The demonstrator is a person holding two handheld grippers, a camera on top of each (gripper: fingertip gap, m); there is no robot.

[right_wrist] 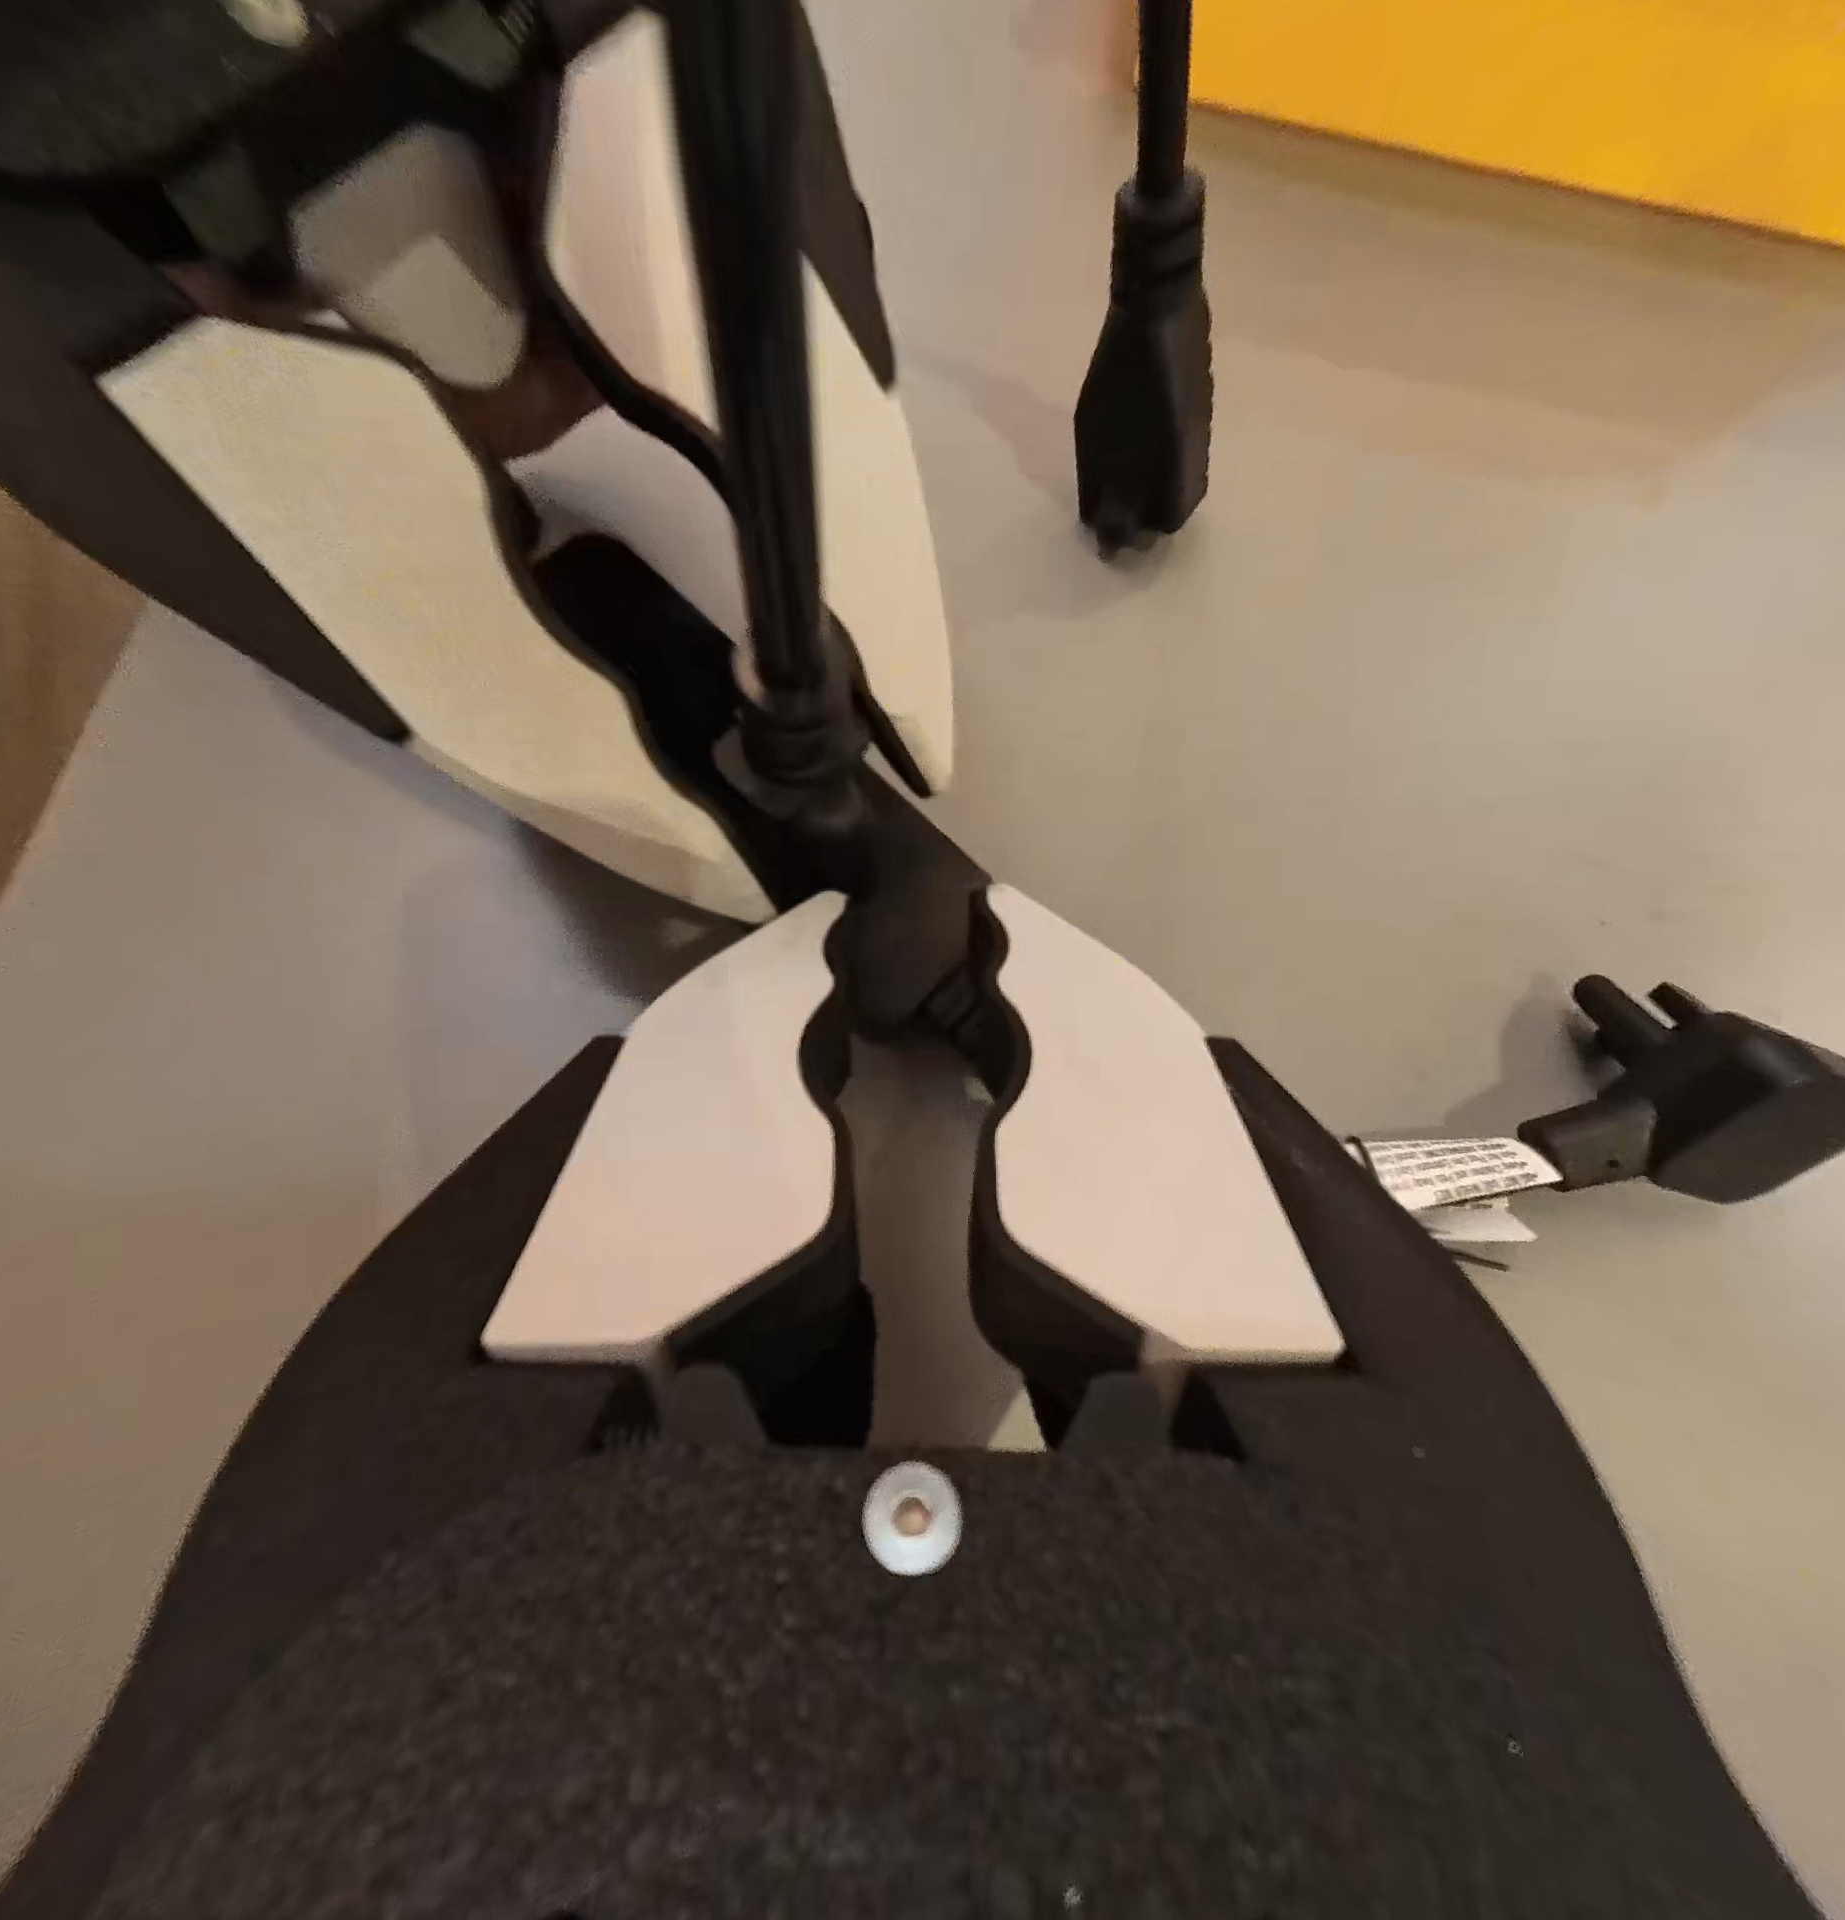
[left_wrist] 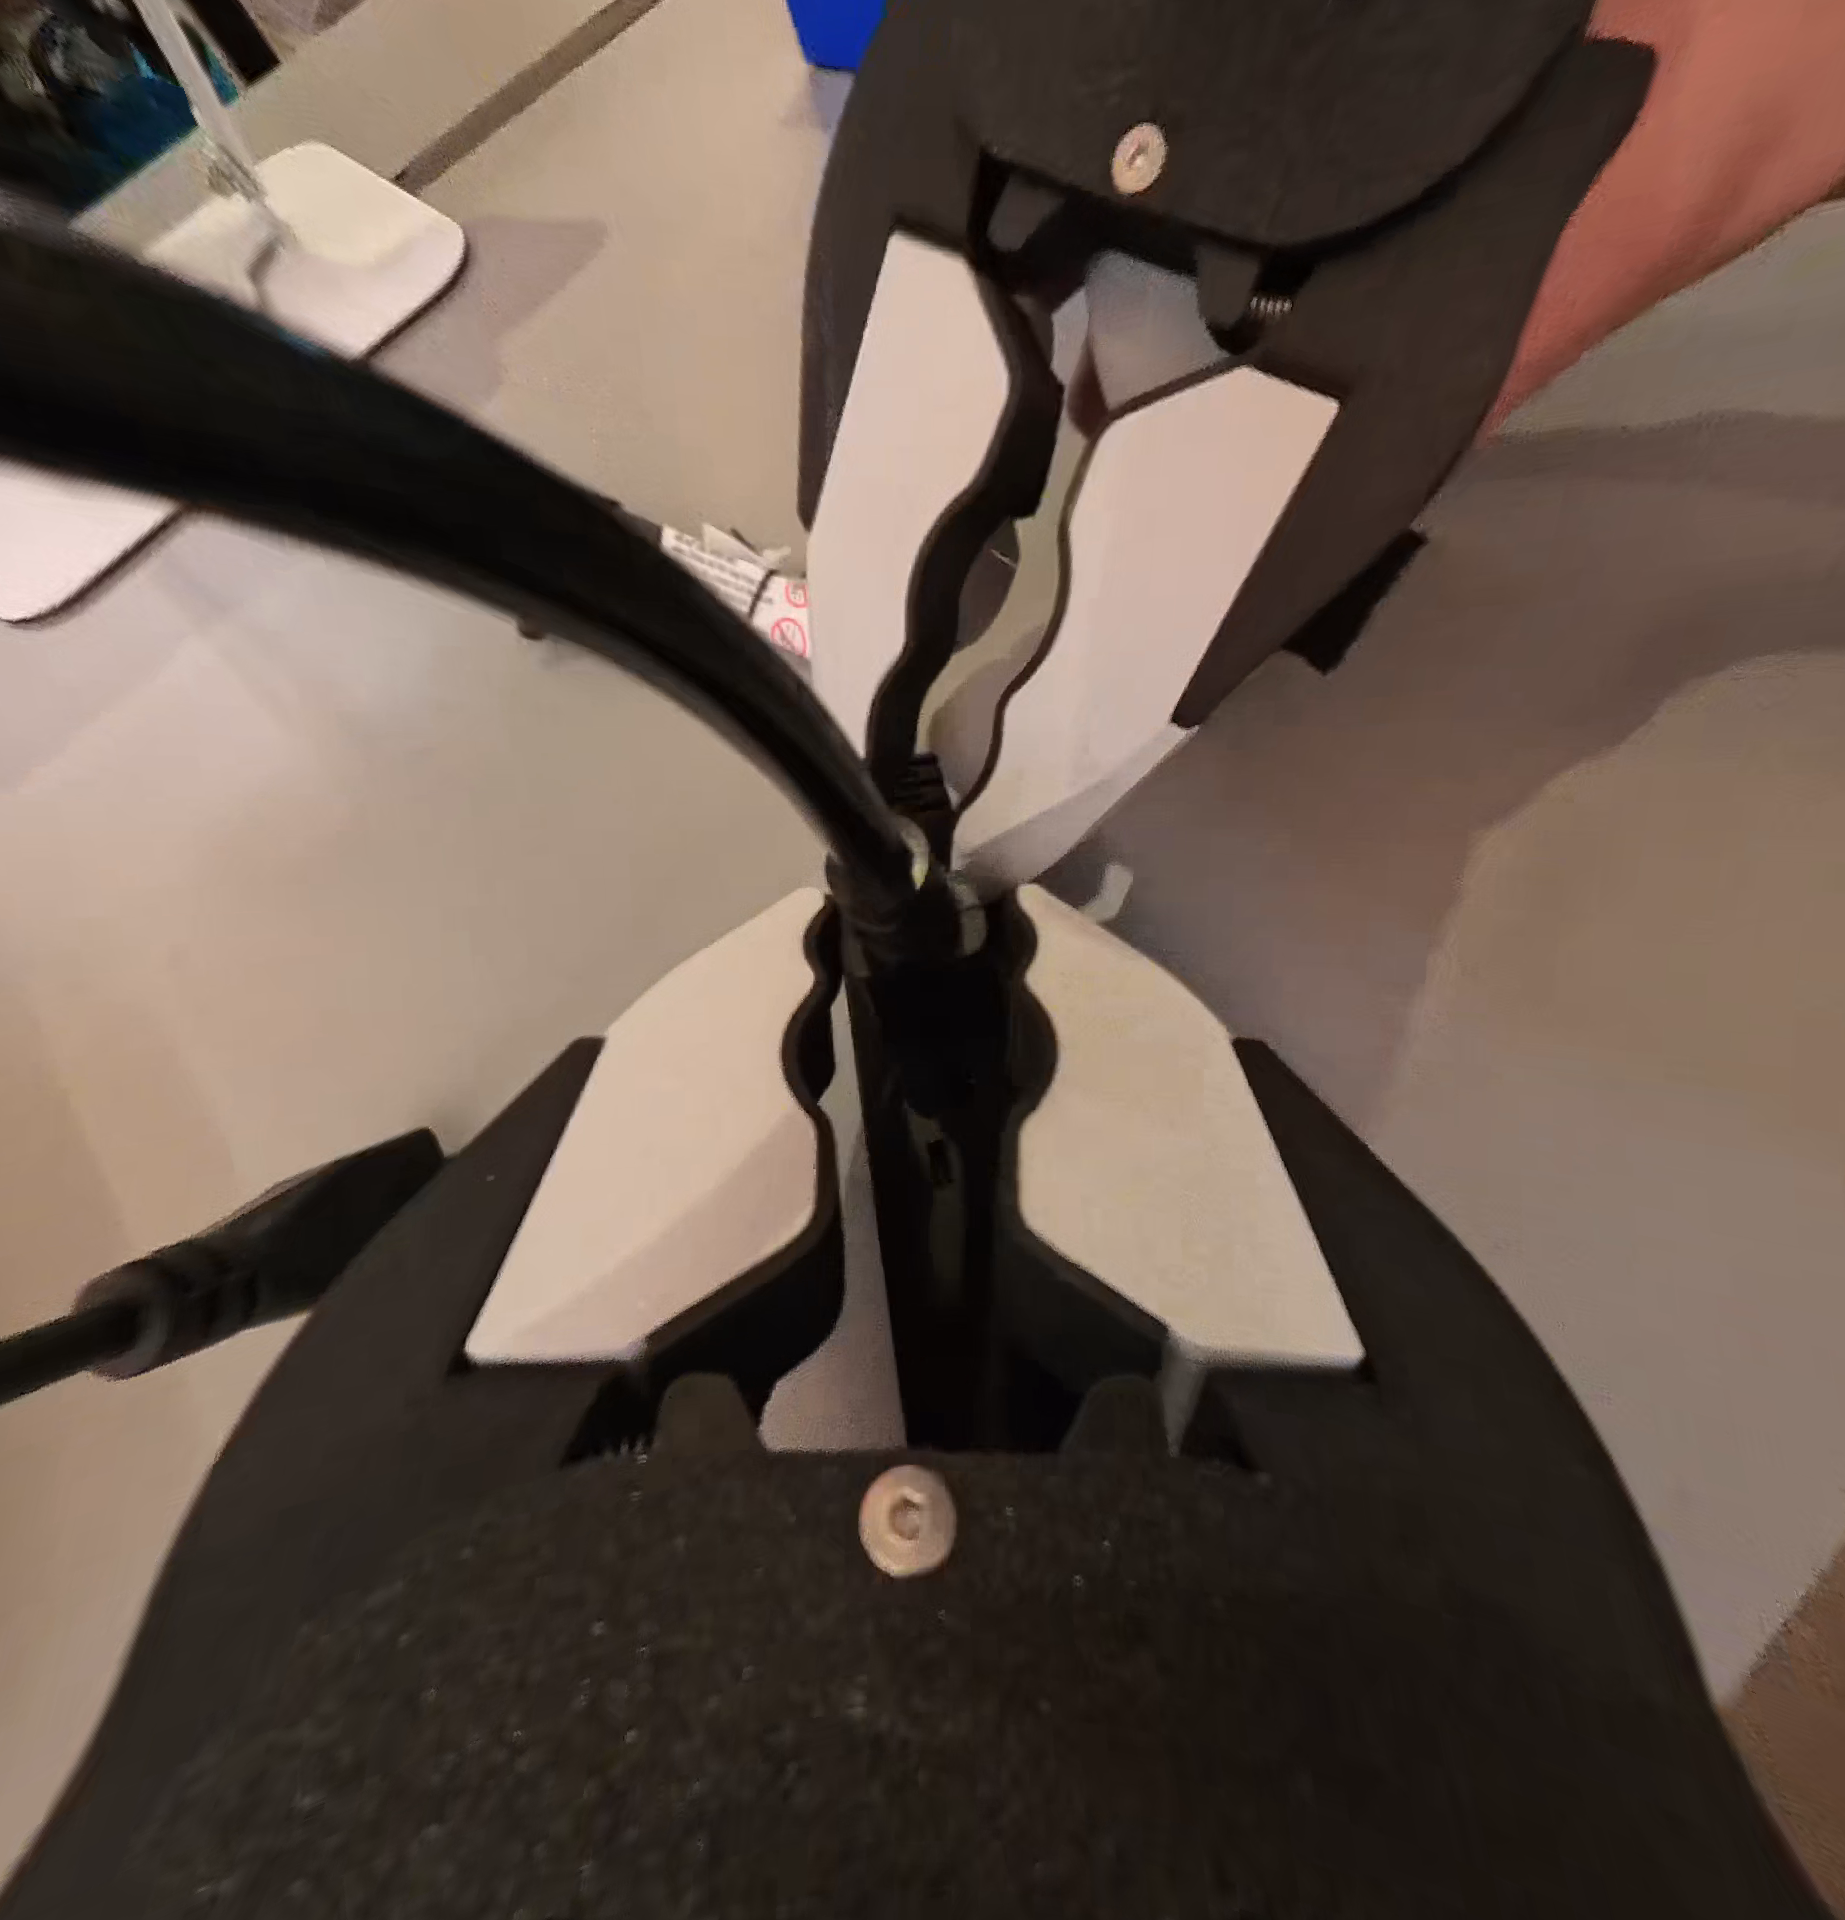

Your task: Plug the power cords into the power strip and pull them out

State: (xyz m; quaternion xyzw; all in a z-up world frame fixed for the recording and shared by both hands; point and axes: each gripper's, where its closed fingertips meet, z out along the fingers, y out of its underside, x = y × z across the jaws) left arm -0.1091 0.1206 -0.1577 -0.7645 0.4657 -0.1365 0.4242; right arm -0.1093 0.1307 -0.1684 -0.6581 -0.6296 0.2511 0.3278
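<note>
My left gripper [left_wrist: 913,914] is shut on a narrow black body, the power strip's end [left_wrist: 918,1143]. A thick black cord [left_wrist: 378,416] arcs up and to the left from its fingertips. My right gripper [right_wrist: 907,904] is shut on a black plug [right_wrist: 892,966]. In the left wrist view it comes in from the top [left_wrist: 933,810]. The two grippers meet tip to tip just above the grey table. The left gripper [right_wrist: 845,831] also shows at the upper left of the right wrist view, with the black body [right_wrist: 627,613] and the cord [right_wrist: 752,364]. The fingers hide whether the plug is seated.
A loose black plug [right_wrist: 1728,1101] with a white tag [right_wrist: 1437,1174] lies at the right. A black cord connector [right_wrist: 1146,416] lies farther off and shows at lower left [left_wrist: 274,1236]. A white stand base [left_wrist: 315,249] is at the back left, and a hand [left_wrist: 1676,208] is at the top right.
</note>
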